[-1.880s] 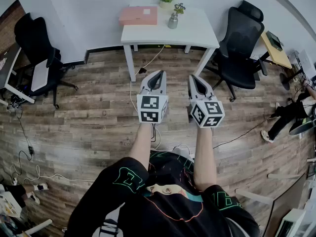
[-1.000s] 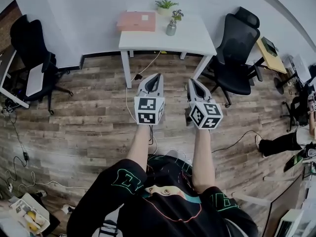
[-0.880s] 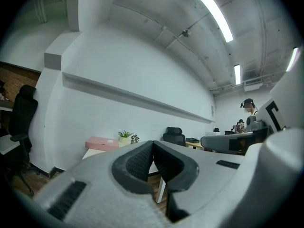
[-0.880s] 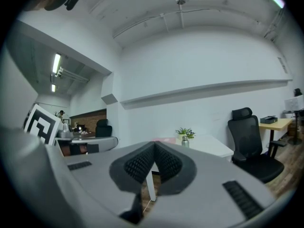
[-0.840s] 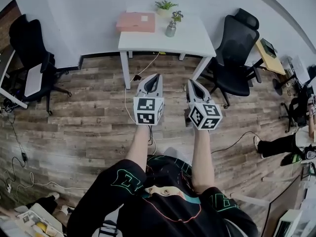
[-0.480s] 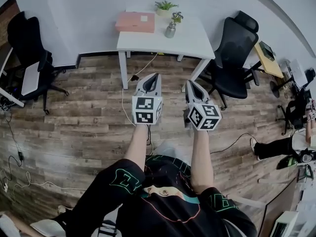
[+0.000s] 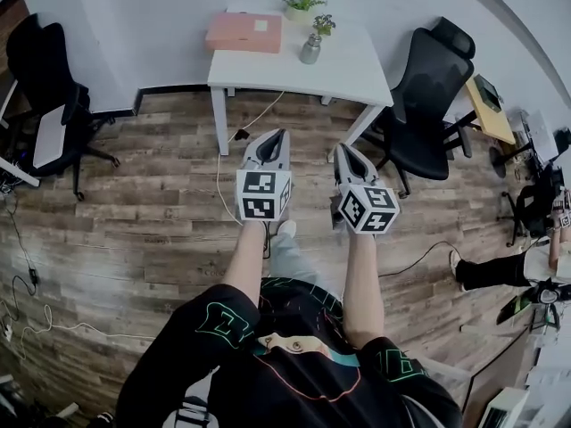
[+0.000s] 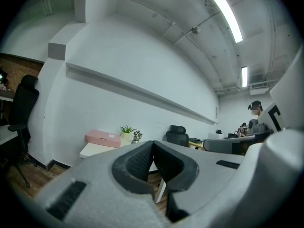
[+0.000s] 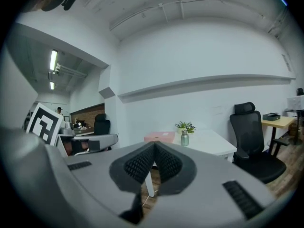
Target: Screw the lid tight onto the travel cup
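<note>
The left hand-held gripper (image 7: 285, 133) and right hand-held gripper (image 7: 342, 147), both closed and empty, have moved a little nearer the far white bench (image 7: 352, 65), where the silver travel cup (image 7: 310, 49) stands right of a pink box (image 7: 244, 32), so the tightening looks not yet begun.

Office: white desk (image 7: 352, 61), black swivel chairs (image 7: 428, 87), wood-plank floor (image 7: 134, 212).

The left gripper (image 7: 283, 134) and right gripper (image 7: 343, 148) are side by side, their fingers pointing at a table (image 7: 357, 65) ahead. On the table, a box (image 7: 244, 31) lies ahead-left of the left fingers. A cup (image 7: 310, 49) stands ahead between both grippers, with a potted plant (image 7: 302, 4) behind it. An office chair (image 7: 428, 87) stands to the right of the right fingers.
</note>
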`<state>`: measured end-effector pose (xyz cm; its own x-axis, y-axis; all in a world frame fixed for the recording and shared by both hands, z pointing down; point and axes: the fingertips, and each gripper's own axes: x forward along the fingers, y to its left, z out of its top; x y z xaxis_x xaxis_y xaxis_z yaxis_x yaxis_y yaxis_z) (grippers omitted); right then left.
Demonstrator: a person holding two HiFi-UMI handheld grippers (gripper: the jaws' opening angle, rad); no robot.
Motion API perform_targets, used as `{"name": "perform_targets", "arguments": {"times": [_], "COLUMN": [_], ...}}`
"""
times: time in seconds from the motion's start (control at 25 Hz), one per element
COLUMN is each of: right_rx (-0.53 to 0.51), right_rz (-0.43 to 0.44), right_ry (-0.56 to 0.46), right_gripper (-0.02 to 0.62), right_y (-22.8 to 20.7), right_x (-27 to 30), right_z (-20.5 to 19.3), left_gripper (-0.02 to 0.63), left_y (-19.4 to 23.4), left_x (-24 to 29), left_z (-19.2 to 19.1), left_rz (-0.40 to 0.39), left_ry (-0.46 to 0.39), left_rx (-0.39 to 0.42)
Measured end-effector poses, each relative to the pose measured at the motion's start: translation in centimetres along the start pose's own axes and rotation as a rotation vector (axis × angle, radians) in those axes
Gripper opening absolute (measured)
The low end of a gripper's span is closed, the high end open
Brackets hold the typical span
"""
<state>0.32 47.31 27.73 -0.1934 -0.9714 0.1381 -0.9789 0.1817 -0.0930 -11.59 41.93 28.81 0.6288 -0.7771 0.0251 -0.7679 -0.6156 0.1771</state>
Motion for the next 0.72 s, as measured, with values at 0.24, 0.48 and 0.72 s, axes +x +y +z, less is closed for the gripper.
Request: {"name": "perform_targets", "arguments": {"times": [0.24,0.48,0.72], "right_rx": [0.018,0.049,0.058], "right_rz": [0.01,0.016,0.042], "right_ry": [0.034,0.089,0.142], "right_gripper": [0.005,0.005,0.005], "right_y": [-2.0,-4.6,-6.6], "right_x": [3.6,7.5,11.9], "right_z": [-0.6,-2.3,-3.6], "left_gripper": [0.008,0.008,0.008], "left_y": [1.4,2.7,5.0], "left_x": [3.6,7.4,11.2], "left_z": [-1.1,-3.4,-5.4], "left_rz": [0.009,0.023,0.064], "left_ry": [0.029,0.081,0.12], "left_rx": [-0.018,-0.044,-0.085]}}
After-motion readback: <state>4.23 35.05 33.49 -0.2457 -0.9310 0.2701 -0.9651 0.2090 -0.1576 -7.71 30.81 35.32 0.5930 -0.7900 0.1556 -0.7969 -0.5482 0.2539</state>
